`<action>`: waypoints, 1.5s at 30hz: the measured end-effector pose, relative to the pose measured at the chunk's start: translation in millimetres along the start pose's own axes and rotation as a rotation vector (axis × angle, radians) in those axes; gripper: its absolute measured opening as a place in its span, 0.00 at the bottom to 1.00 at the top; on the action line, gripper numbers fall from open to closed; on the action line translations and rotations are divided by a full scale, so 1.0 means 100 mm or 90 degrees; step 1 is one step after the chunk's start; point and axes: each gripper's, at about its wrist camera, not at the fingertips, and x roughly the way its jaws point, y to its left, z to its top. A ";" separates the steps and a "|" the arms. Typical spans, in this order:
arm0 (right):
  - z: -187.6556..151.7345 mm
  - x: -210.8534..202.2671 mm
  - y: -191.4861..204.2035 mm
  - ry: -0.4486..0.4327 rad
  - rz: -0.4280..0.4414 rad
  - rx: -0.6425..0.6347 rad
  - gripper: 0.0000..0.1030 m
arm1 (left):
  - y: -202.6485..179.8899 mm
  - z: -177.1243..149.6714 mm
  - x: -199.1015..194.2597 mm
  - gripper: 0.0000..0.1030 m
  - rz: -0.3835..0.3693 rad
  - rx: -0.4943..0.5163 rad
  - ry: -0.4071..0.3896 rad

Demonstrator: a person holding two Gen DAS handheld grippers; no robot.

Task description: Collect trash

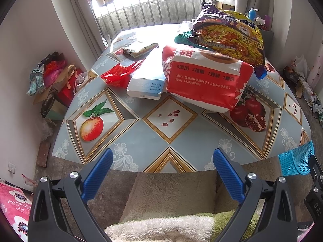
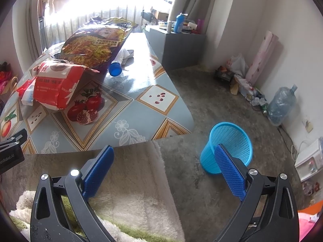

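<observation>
Both claws hang just short of the table's [image 1: 121, 121] near edge with their blue fingers spread wide and nothing between them: the left gripper [image 1: 162, 172] faces the pile of rubbish, and the right gripper [image 2: 164, 170] looks past the table corner toward the blue mesh basket [image 2: 228, 147] standing on the concrete floor to the right. The trash lies on the far half of the tabletop: a big red and white bag [image 1: 208, 78] is nearest, a purple snack bag [image 1: 230, 34] rests on top of it, a white box [image 1: 147, 80] lies beside it to the left, a crumpled red wrapper [image 1: 119, 73] sits further left, a torn green wrapper [image 1: 139, 49] lies behind that, and a bottle with a blue cap [image 2: 115, 68] pokes out from under the purple bag. To start well, I would take the top item first, since pulling the red and white bag from below would likely tip the purple one and roll the bottle. Thin bags crush and slip, so pinching a folded edge or corner should hold better than squeezing the puffy middle. The basket sits low and well apart from the pile, so each piece probably needs carrying clear of the table edge and lowering over the rim before the fingers part.
</observation>
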 end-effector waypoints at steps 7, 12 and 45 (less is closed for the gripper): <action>0.00 0.00 -0.01 0.000 0.002 0.000 0.92 | 0.00 0.00 0.00 0.95 0.000 0.000 0.000; 0.01 0.00 -0.01 -0.001 0.003 0.001 0.92 | 0.00 0.00 0.00 0.95 0.000 0.001 -0.001; 0.03 0.00 -0.01 -0.012 0.019 0.009 0.92 | 0.11 0.05 0.00 0.95 0.012 -0.006 -0.031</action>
